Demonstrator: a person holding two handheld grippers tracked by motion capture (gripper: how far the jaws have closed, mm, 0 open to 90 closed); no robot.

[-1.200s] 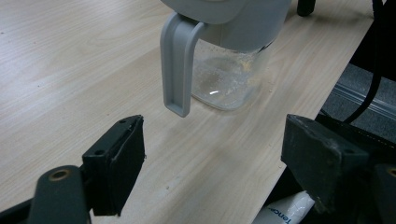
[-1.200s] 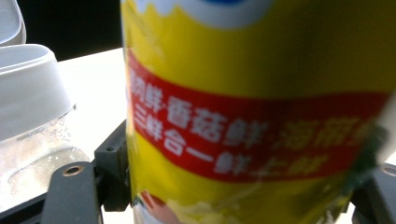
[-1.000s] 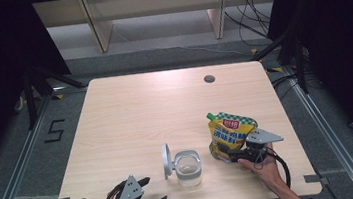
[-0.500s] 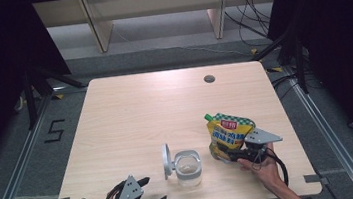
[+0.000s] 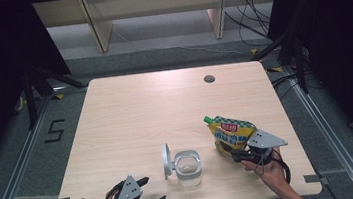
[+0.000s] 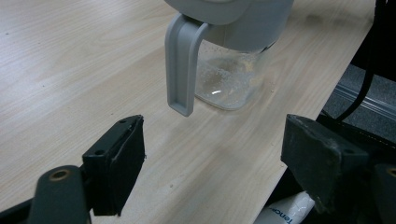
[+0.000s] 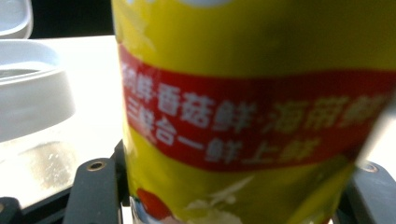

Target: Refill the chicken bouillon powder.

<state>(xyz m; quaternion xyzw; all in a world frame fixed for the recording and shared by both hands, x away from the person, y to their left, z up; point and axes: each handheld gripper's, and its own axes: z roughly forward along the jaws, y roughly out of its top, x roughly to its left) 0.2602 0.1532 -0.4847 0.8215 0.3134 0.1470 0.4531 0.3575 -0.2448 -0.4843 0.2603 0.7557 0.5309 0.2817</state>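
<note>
The yellow plastic pouch with a red label band [image 5: 231,134] stood between the right gripper [image 5: 249,154] fingers, pinched low, long axis upright, green top tilted away. The left gripper [image 5: 145,193] fingers were spread, facing the clear glass jar [image 5: 188,167].

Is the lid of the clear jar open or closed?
Open: the grey lid stands flipped up beside the jar mouth.

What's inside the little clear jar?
The jar holds a thin layer of pale, grainy residue at the bottom, and its lid stands open. The grey rim covers the upper part, so anything there is hidden.
</note>
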